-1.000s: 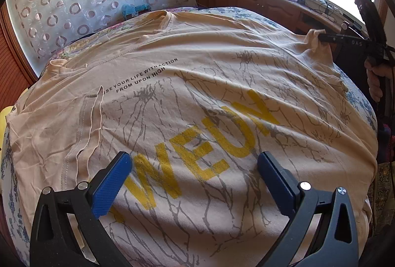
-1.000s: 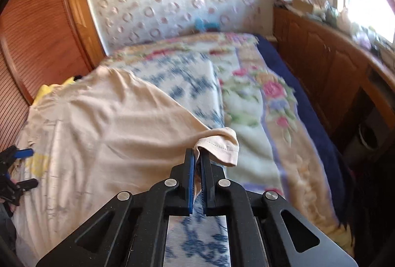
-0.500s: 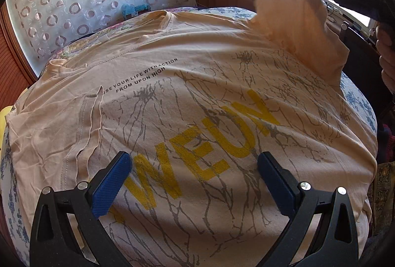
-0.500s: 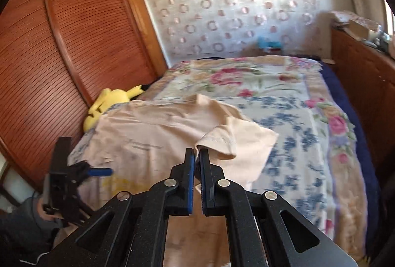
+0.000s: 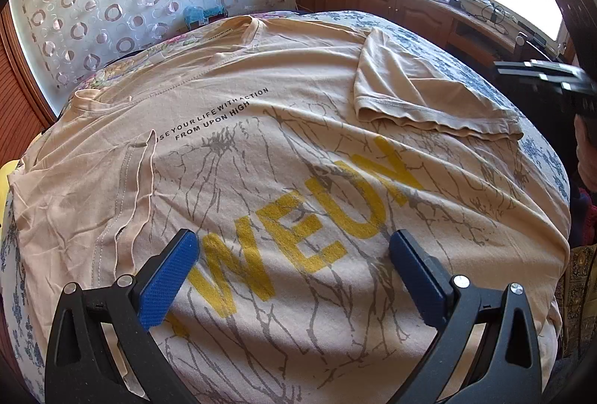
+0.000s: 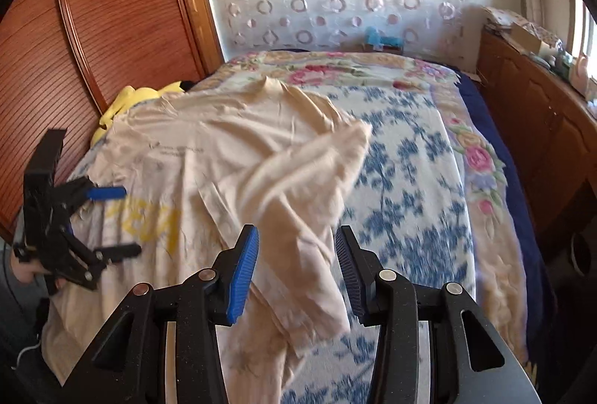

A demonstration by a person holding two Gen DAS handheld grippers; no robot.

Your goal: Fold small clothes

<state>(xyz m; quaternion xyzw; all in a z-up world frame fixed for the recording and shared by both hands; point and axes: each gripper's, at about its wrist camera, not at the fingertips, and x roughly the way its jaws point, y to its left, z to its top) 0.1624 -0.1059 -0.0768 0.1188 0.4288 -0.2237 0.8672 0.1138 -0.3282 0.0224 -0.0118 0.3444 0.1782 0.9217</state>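
Our right gripper (image 6: 294, 269) has its blue pads (image 6: 242, 269) apart and the jaws are opening; the pads press on nothing. The sleeve (image 6: 298, 202) of the peach T-shirt (image 5: 261, 150) shows in the gap between them, a little beyond the tips, and it looks blurred there. In the left wrist view this sleeve lies folded inward, flat on the right part of the shirt, with its hem toward us.

Our left gripper (image 5: 293, 273) keeps its fingers spread wide above the near part of the shirt, over the yellow letters (image 5: 309, 232). They pinch nothing. In the right wrist view we see this gripper at the left edge of the bed, with a hand (image 6: 26, 267) on its handle.

The T-shirt lies spread with its print up on the flowered blanket (image 6: 418, 172) of the bed. Its collar (image 5: 242, 27) is at the far side. The left sleeve (image 5: 127, 187) is wrinkled. A yellow plush toy (image 6: 130, 101) lies beyond the shirt at the left, near the wooden wardrobe (image 6: 112, 30). At the right a wooden cabinet (image 5: 391, 4) stands under the window.
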